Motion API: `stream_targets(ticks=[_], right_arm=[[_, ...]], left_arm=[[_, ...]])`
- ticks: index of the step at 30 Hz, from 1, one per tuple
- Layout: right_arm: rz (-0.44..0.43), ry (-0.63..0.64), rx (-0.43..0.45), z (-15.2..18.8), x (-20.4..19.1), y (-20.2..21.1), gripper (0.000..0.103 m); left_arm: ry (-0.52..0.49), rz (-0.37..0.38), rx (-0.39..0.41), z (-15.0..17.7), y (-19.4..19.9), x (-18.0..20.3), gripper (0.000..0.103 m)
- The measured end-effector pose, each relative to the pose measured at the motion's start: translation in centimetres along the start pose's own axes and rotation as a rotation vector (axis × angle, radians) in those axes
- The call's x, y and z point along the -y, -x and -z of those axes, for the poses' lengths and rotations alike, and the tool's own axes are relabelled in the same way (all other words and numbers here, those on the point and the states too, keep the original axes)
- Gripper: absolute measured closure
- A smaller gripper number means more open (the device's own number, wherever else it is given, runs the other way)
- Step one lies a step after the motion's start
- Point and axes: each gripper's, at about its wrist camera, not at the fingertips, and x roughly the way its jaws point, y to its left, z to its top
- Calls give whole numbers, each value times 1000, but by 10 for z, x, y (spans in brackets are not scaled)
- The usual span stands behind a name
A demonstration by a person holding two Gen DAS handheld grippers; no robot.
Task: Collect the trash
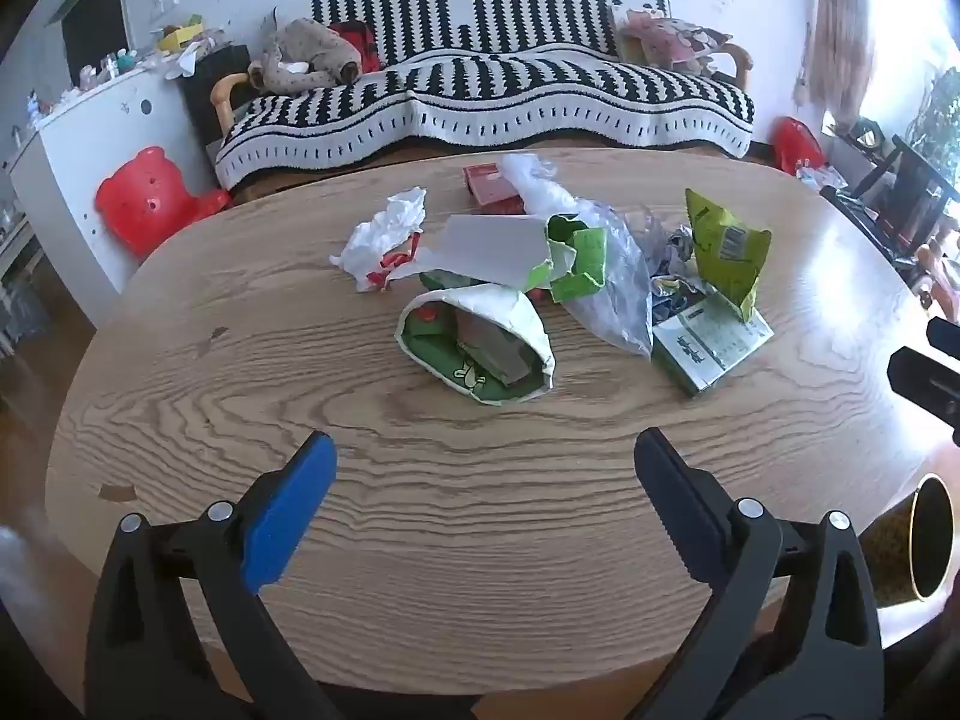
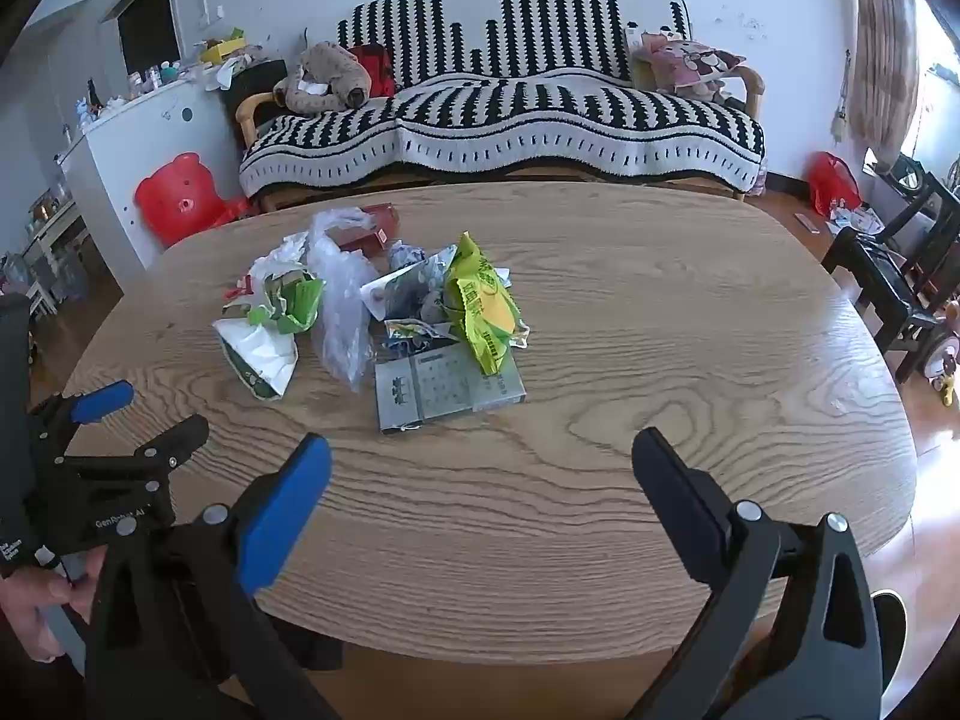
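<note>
Trash [image 2: 372, 312] mid-table [image 2: 660, 360] | edges apparently clear | both claws wide, empty

Trash pile [image 1: 540, 276] on table [image 1: 420, 510], sofa [image 1: 480, 102] behind, possibly a bin [image 1: 927, 540] right.

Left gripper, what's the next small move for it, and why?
Probably ease the left gripper forward toward the green-and-white wrapper, the piece of the trash pile nearest it. Its jaws stand wide open and empty over bare table, with nothing collected yet, and the right gripper is just as empty.
</note>
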Motion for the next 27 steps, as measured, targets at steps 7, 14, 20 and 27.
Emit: stream_targets(ticks=[7, 14, 20, 27], right_arm=[[-7, -6, -2, 0, -1, -1, 6], [-13, -6, -8, 0, 0, -1, 6], [-14, -6, -8, 1, -2, -1, 6], [-16, -4, -5, 0, -5, 0, 6]], left_arm=[[19, -23, -14, -1, -5, -5, 6], [37, -14, -7, -2, 0, -9, 6], [35, -13, -8, -1, -1, -9, 6], [38, -14, -5, -1, 0, -9, 6]])
